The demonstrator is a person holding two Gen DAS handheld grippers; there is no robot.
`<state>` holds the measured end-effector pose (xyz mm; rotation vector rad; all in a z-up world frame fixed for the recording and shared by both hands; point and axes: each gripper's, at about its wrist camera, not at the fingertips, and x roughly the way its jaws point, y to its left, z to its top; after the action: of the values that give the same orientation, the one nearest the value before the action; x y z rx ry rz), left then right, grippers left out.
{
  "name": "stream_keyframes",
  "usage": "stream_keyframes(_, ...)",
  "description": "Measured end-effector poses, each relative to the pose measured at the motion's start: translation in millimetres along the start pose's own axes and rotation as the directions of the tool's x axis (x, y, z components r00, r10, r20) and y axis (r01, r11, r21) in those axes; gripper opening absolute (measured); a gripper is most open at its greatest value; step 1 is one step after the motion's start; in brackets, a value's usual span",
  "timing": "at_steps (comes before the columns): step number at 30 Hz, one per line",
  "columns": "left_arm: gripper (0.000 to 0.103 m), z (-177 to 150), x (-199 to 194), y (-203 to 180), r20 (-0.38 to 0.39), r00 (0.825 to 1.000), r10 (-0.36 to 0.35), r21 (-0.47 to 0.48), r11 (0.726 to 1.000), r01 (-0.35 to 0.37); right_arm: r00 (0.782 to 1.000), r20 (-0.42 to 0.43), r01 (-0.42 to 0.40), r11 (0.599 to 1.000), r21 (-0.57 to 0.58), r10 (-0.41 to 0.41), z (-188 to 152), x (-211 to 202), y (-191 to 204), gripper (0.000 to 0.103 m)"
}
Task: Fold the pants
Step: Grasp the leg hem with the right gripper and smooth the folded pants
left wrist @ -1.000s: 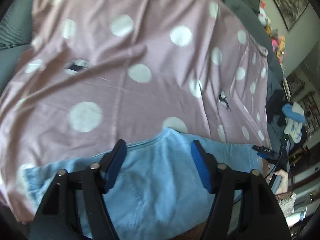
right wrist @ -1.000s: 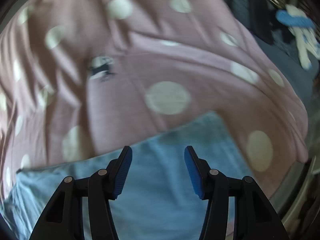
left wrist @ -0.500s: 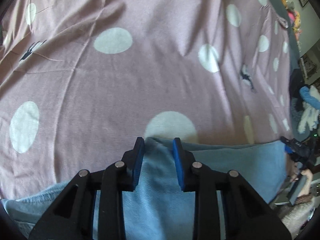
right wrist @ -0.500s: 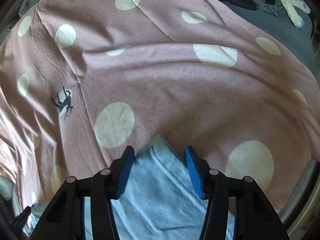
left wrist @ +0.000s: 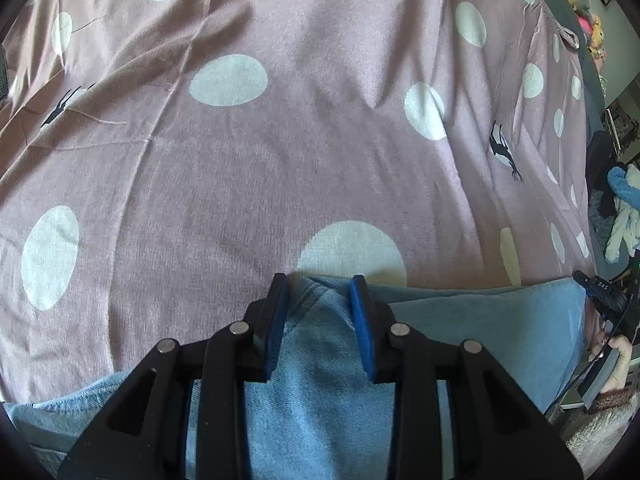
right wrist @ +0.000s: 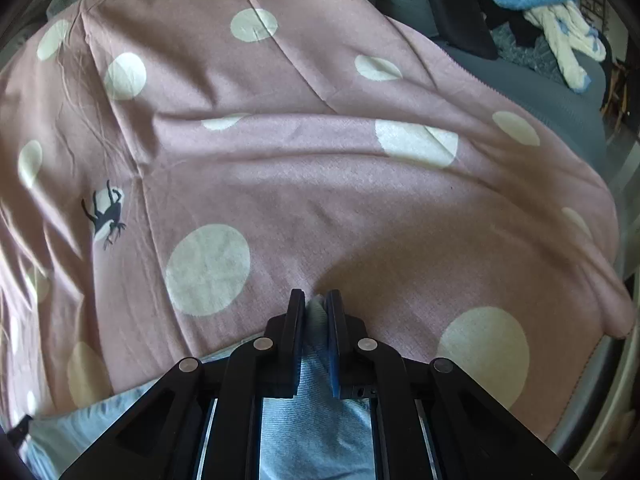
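Light blue pants (left wrist: pixel 480 320) lie on a pink blanket with white dots (left wrist: pixel 280 140). In the left wrist view my left gripper (left wrist: pixel 320 286) straddles a bunched corner of the pants, its jaws partly apart with the cloth between them. In the right wrist view my right gripper (right wrist: pixel 316 300) is shut on a corner of the pants (right wrist: pixel 316 412), a thin fold of cloth pinched between the blue pads. The right gripper also shows at the right edge of the left wrist view (left wrist: pixel 600 288), held by a hand.
The pink blanket (right wrist: pixel 320 180) covers a grey sofa (right wrist: pixel 560 96). A pile of blue, white and black clothes (right wrist: pixel 540 12) lies on the sofa at the far right. Soft toys (left wrist: pixel 588 12) sit at the back right.
Both grippers came down onto the far edge of the pants. The right jaws closed fully on a corner. The left jaws narrowed a lot around the cloth, then widened a little.
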<state>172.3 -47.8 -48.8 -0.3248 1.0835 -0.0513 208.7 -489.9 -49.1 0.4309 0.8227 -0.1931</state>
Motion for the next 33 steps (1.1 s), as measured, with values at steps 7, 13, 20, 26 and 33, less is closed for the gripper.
stream_keyframes(7, 0.036, -21.4, -37.2, 8.2, 0.012, 1.000, -0.013, -0.017, 1.000, 0.013, 0.999, 0.026, 0.044, 0.999, -0.022, -0.044, -7.3, -12.0, -2.5, 0.029)
stream_keyframes(13, 0.046, -59.5, -85.2, 14.4, 0.033, 0.999, -0.038, 0.003, 0.999, 0.038, 0.995, 0.058, 0.090, 0.994, -0.055, -0.087, -24.9, -46.7, -10.3, 0.044)
stream_keyframes(20, 0.049, -102.8, -92.8, 29.4, -0.031, 0.999, 0.016, -0.009, 1.000, -0.016, 0.998, 0.012, 0.068, 0.996, -0.054, -0.067, -61.9, -68.6, -40.2, 0.044)
stream_keyframes(26, 0.048, -117.1, -91.4, 50.1, -0.044, 0.999, -0.002, -0.075, 0.997, -0.002, 0.999, -0.039, -0.001, 1.000, -0.026, -0.001, -73.9, -66.1, -55.9, 0.044)
stream_keyframes(33, 0.049, -125.5, -92.1, 52.4, -0.052, 0.999, -0.007, -0.084, 0.997, 0.002, 0.996, -0.069, -0.058, 0.996, 0.064, 0.062, -83.4, -60.6, -71.1, 0.043)
